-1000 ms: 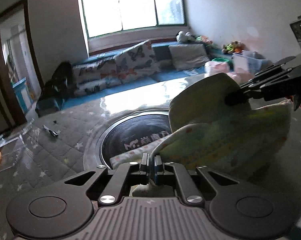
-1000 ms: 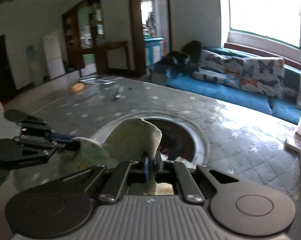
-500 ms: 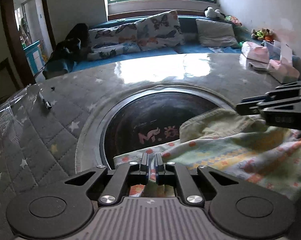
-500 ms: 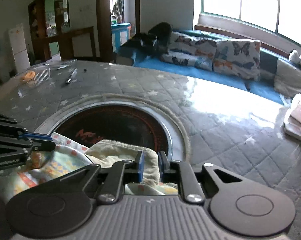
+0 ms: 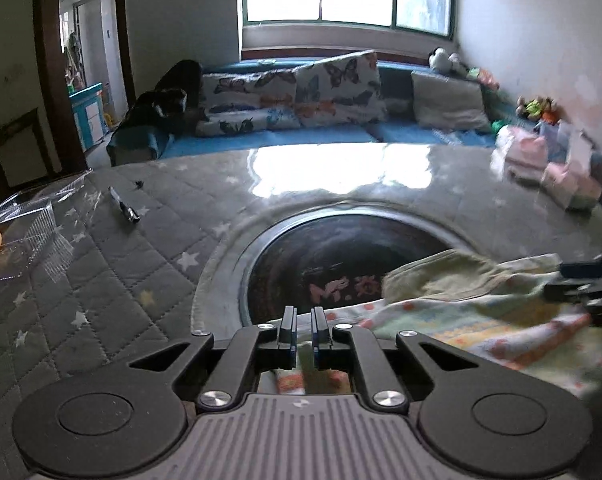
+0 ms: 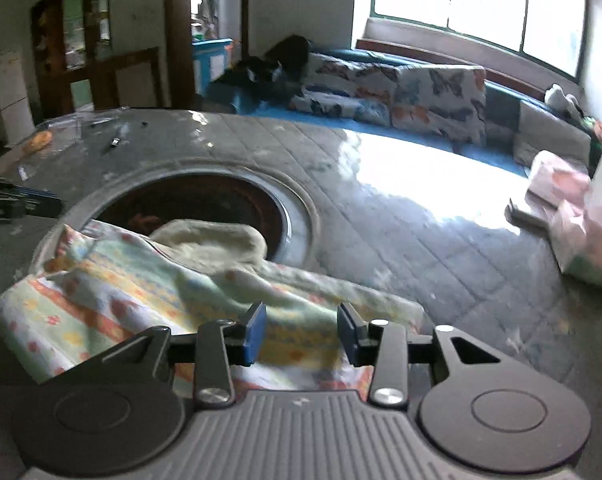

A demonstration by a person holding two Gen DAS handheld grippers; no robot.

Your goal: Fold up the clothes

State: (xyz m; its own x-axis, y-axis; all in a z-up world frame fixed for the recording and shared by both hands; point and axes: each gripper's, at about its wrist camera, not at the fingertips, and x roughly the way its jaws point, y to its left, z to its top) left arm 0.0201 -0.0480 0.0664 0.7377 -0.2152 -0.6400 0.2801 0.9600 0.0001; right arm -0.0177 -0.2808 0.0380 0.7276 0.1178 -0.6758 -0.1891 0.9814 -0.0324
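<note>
Both grippers, left gripper (image 5: 303, 330) and right gripper (image 6: 302, 334), hang unclenched; garment (image 6: 149, 280), lower left, looks lumpy, so the fold could slump.

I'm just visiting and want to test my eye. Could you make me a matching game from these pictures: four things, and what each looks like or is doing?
Things:
1. garment
2. right gripper
3. pen
4. left gripper

States:
A. lies far left on the quilted table cover
B. jaws wide apart above the cloth
C. striped, crumpled beside the round dark opening
D. jaws only a narrow gap apart

Pairs: 1-C, 2-B, 3-A, 4-D
</note>
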